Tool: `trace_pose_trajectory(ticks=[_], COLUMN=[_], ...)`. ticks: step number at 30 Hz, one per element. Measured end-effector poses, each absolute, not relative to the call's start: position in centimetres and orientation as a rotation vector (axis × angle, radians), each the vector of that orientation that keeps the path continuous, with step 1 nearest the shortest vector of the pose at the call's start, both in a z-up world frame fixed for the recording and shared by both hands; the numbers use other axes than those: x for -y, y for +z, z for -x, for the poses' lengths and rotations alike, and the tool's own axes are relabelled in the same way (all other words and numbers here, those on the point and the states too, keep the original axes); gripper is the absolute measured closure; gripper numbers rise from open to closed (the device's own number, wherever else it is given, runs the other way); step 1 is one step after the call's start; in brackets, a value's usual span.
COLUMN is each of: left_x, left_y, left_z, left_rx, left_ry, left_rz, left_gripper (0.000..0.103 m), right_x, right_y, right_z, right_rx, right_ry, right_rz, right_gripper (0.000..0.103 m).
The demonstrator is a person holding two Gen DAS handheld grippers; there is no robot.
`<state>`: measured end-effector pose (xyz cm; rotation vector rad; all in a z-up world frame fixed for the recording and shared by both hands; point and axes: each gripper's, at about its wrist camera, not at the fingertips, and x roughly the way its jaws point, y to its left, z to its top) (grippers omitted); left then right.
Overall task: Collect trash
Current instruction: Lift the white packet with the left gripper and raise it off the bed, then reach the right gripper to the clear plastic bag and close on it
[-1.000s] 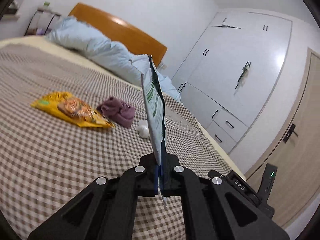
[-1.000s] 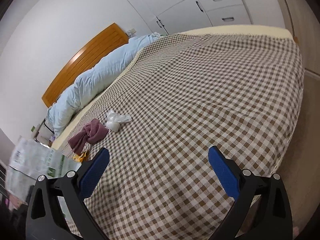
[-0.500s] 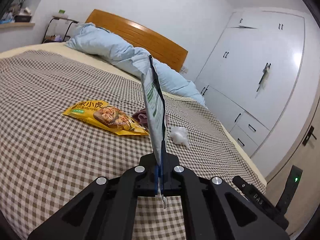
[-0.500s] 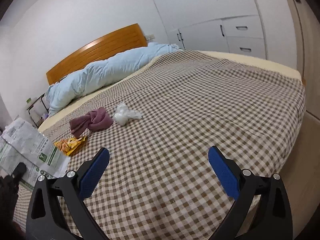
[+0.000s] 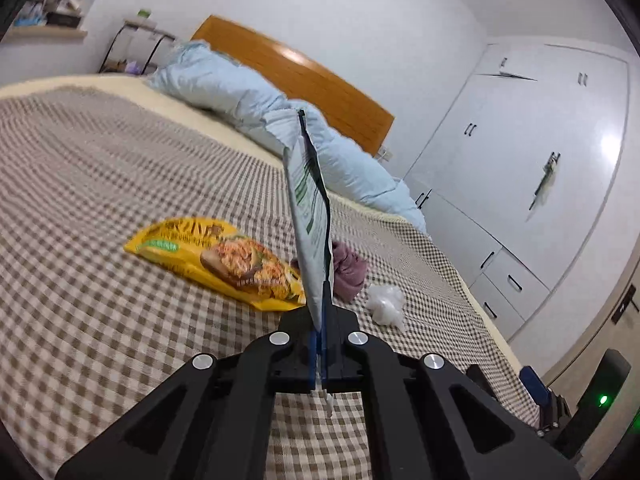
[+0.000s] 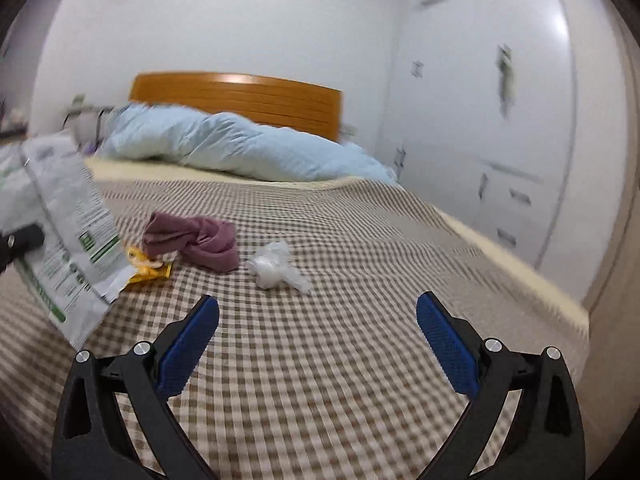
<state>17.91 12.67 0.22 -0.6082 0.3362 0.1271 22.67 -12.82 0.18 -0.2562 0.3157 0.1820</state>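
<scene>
Bed w/ brown-checked cover (image 6: 360, 360) is the landmark here; everything's placed off it

Left gripper (image 5: 320, 344) has its jaws clenched tight on the bottom edge of a flat white-and-green wrapper (image 5: 310, 220), which stands upright edge-on above the cover, over the near part of the bed. From the right wrist view the same wrapper (image 6: 68, 240) shows its printed face, held up over the bed's left side, lower corner hanging just above the cover

Right gripper (image 6: 318, 344) is released, blue pads (image 6: 188, 344) spread wide w/ nothing between them, hovering over the near end of the bed

On the bed, roughly mid-cover: yellow snack bag (image 5: 216, 260) lying flat; in the right wrist view only a corner of it (image 6: 150, 268) peeks out from behind the held wrapper. Just beside it, toward the wardrobe side, a bunched maroon cloth (image 6: 196, 240); can't tell if the two touch. Crumpled white plastic wad (image 6: 276, 266) sits near the cloth but apart from it, further toward the wardrobe side

At the head of the bed, a light-blue duvet (image 6: 240, 148) heaped against the wooden headboard (image 6: 240, 98). White wardrobe (image 5: 540, 168) stands along the bed's far side. Small rack (image 5: 136, 48) beside the head end, contents too blurred to tell
</scene>
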Motion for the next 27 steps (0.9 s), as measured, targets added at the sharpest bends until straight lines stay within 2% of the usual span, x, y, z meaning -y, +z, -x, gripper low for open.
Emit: trace_pose_trajectory(ticks=[9, 13, 17, 27], left_x=[-12.1, -11.8, -12.1, -12.9], left_y=[-3.0, -3.7, -4.4, -5.3], left_z=[-21.4, -22.2, -22.8, -23.3], left_rx=[-0.395, -0.381, -0.376, -0.398], left_ry=[0.105, 0.088, 0.089, 0.101], left_rz=[0.675, 0.703, 0.74, 0.776], left_gripper=[0.103, 0.103, 0.103, 0.103], right_x=[9.2, 8.5, 6.7, 3.1], right_y=[-2.4, -2.1, -3.9, -6.7], right_z=[-27.4, -30.1, -33.8, -37.8], right_rx=[-0.385, -0.334, -0.379, -0.343], right_ry=[0.216, 0.215, 0.179, 0.093], right_rz=[0.459, 0.5, 0.605, 0.846], right_gripper=[0.008, 0.008, 0.008, 0.008])
